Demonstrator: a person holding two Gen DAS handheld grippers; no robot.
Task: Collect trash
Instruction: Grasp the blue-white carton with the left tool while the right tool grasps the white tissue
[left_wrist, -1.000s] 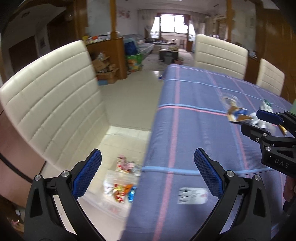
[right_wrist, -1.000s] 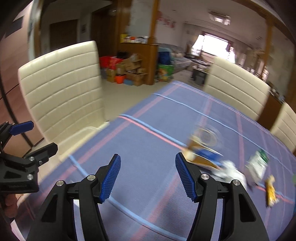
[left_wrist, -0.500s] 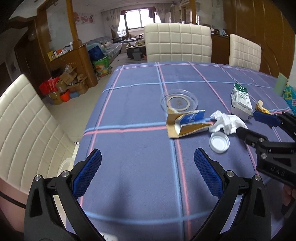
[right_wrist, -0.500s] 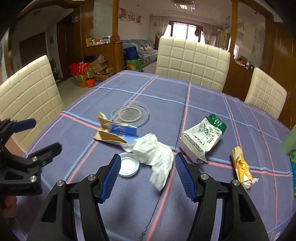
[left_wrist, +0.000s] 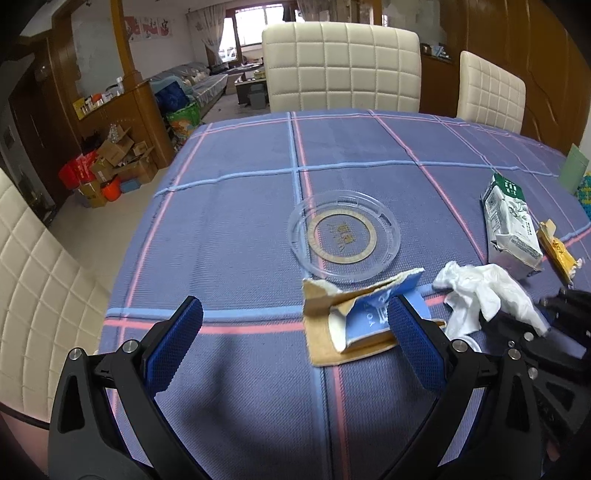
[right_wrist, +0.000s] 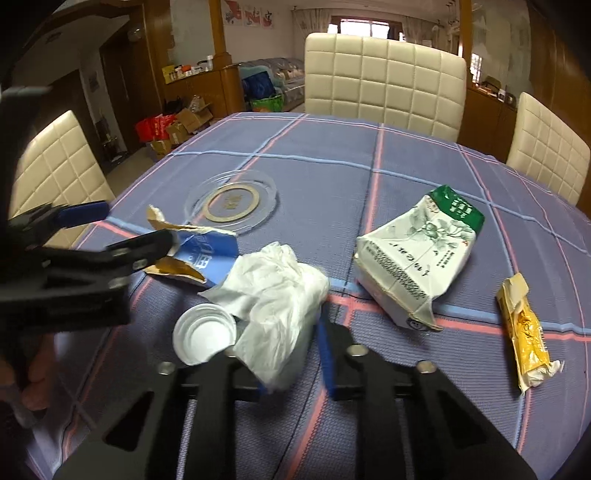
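Observation:
Trash lies on a blue checked tablecloth (left_wrist: 236, 229). A crumpled white tissue (right_wrist: 273, 288) (left_wrist: 484, 291) sits between the fingers of my right gripper (right_wrist: 290, 352) (left_wrist: 546, 314), whose jaws are closing and pinch it. A white round lid (right_wrist: 203, 336) lies just left of it. My left gripper (left_wrist: 295, 343) (right_wrist: 136, 225) is open, its right finger against a torn blue and brown carton piece (left_wrist: 362, 321) (right_wrist: 207, 254). Farther off are a clear plastic lid (left_wrist: 343, 236) (right_wrist: 232, 203), a white and green carton (right_wrist: 417, 258) (left_wrist: 509, 225) and a yellow wrapper (right_wrist: 524, 328) (left_wrist: 557, 251).
Cream padded chairs stand at the far side (left_wrist: 340, 66) (right_wrist: 384, 77), the far right (right_wrist: 546, 147) and the left (left_wrist: 33, 295) of the table. Boxes and bags are piled on the floor at the back left (left_wrist: 107, 170). A person's hand (right_wrist: 33, 376) holds the left gripper.
Both grippers have swung from the table's left edge to the trash and come closer. The right jaws, wide before, have narrowed onto the tissue. The left jaws stay wide.

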